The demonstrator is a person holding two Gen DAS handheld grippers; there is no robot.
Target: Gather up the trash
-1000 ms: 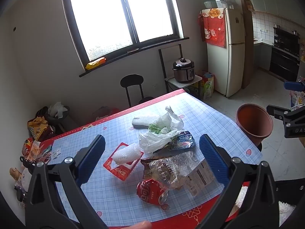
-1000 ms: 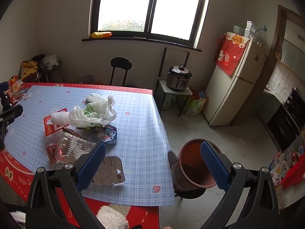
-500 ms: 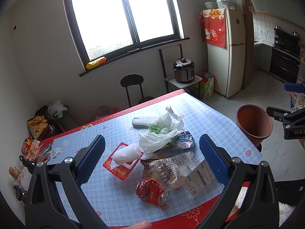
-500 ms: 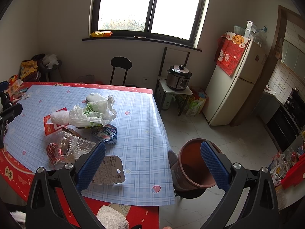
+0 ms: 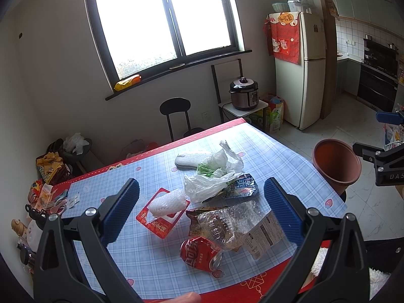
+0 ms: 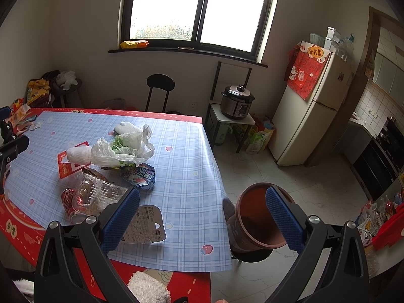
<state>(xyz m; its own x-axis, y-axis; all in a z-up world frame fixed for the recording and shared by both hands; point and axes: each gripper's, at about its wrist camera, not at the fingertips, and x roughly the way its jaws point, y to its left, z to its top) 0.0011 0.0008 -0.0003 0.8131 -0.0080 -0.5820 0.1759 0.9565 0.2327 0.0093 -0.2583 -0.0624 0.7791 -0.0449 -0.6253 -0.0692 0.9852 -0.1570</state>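
A crushed red can with white Coca-Cola script lay near the table's near edge, touching a clear plastic tray and a printed card whose small text was unreadable; a blue packet with white lettering sat under a white bag. The left gripper hung wide open above this trash, holding nothing. The right gripper was equally spread and empty over the table's right edge, beside the brown bin on the floor.

One can, one bag, one pot.
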